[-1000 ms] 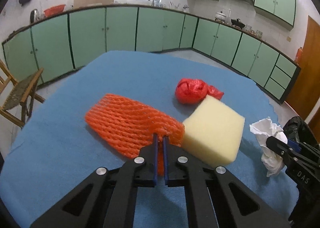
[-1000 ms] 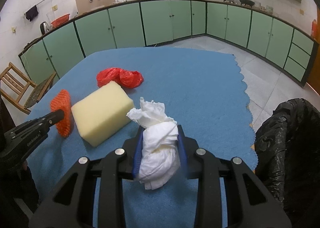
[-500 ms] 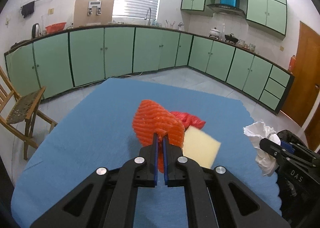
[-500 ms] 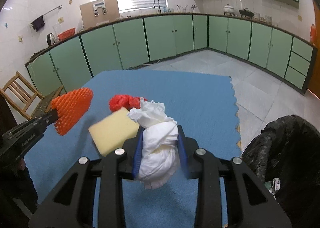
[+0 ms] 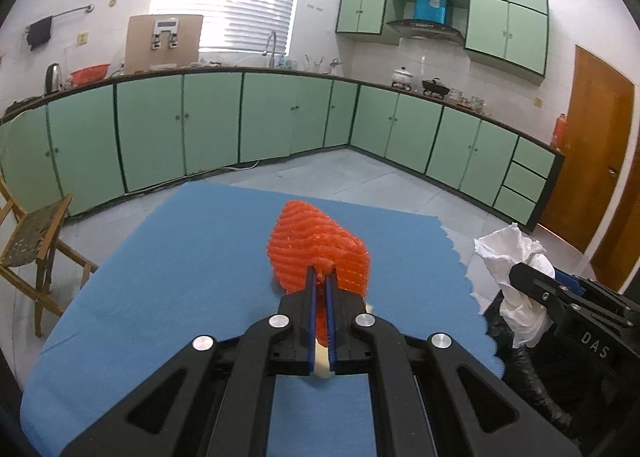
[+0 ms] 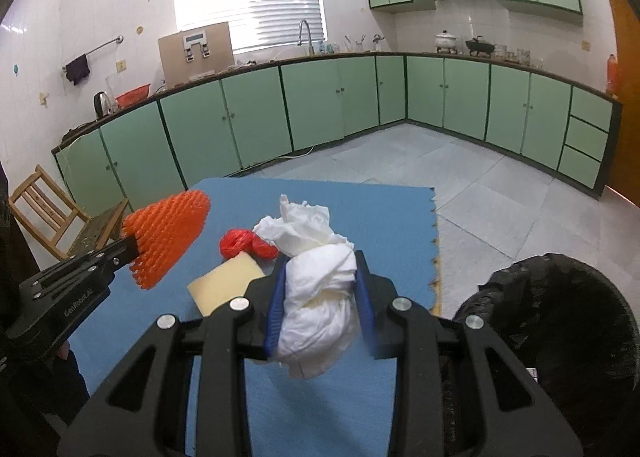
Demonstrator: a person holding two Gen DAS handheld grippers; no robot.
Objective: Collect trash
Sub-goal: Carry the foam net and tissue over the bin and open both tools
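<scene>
Right wrist: right gripper point(image 6: 320, 297) clamps the tissue wad point(image 6: 316, 285) mid-body, held above the table point(image 6: 384, 217) beside the bin point(image 6: 560, 317), probably for a drop. Left gripper point(image 5: 319, 277) is pinched nearly closed on the net's point(image 5: 316, 245) edge, so it hangs clear; sponge point(image 6: 224, 287) and red bag point(image 6: 240, 243) remain on the table.

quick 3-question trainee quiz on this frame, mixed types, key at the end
1. What does the left gripper hold?
2. True or false: the white crumpled tissue lies loose on the blue mat.
3. Which items rest on the mat, held by neither gripper? A) yellow sponge and red plastic bag B) tissue and sponge C) nothing

Key:
1. The orange foam net, pinched at one edge and off the mat.
2. False: the right gripper clamps it; the black trash bag sits to its right.
3. A
</scene>
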